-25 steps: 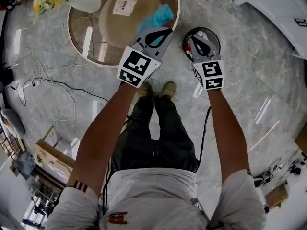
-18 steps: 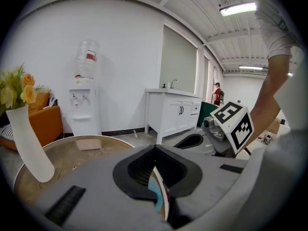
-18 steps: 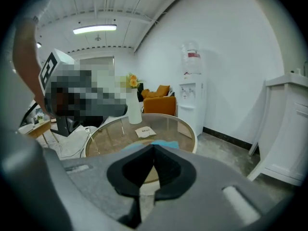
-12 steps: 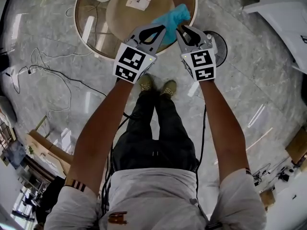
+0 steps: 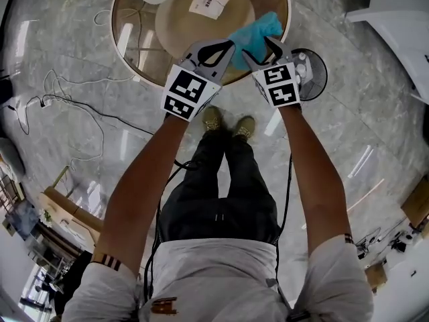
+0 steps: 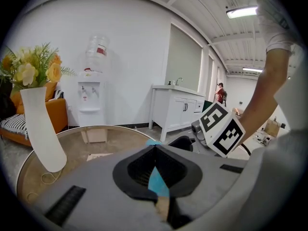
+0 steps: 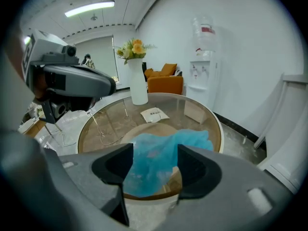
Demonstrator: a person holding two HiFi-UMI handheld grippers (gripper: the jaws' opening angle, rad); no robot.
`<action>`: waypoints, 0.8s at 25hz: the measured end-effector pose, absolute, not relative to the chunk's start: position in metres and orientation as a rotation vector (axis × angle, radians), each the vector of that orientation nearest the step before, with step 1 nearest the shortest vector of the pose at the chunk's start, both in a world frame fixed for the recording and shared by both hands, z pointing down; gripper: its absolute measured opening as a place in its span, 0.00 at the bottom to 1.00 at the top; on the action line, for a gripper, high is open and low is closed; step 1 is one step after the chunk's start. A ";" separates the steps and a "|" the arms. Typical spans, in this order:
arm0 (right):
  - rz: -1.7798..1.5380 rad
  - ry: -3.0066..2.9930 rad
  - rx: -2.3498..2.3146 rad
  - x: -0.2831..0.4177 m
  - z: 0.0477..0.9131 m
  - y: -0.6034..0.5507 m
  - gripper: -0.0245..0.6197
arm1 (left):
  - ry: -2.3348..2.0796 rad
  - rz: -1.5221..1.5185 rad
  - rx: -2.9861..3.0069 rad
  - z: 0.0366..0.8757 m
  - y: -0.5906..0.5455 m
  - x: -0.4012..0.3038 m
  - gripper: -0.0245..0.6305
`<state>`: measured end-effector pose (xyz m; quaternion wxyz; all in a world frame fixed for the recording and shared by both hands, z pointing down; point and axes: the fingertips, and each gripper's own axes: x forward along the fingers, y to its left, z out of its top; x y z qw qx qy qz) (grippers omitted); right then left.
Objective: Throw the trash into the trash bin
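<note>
Blue trash (image 5: pixel 258 32) on glass table (image 5: pixel 134 45), marble floor (image 5: pixel 362 99)

Left tongs (image 6: pixel 155 146) with jaws closed together, sliver of blue trash (image 6: pixel 157 182) seen through their gap, white vase (image 6: pixel 41 129) of yellow flowers (image 6: pixel 33 70) on round glass desk (image 6: pixel 98 133), water dispenser (image 6: pixel 91 102), white cabinet (image 6: pixel 175 112), right tongs' marker cube (image 6: pixel 221 129) at right.

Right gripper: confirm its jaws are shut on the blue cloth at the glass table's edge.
Not shut: in the right gripper view the right gripper has jaws apart, just opened, the blue cloth loose between them at the glass table edge.
</note>
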<state>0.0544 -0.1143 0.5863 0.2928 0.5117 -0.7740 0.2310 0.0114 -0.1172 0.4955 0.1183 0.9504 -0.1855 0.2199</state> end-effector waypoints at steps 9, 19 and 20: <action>0.669 -1.957 1.276 0.042 0.620 -0.115 0.44 | -0.461 0.665 2.808 0.507 -0.130 0.003 0.04; 0.599 -1.888 1.300 0.050 0.623 -0.108 0.06 | -0.395 0.669 2.836 0.505 -0.133 0.010 0.04; 0.593 -1.895 1.315 0.052 0.619 -0.108 0.06 | -0.391 0.672 2.835 0.505 -0.132 0.012 0.04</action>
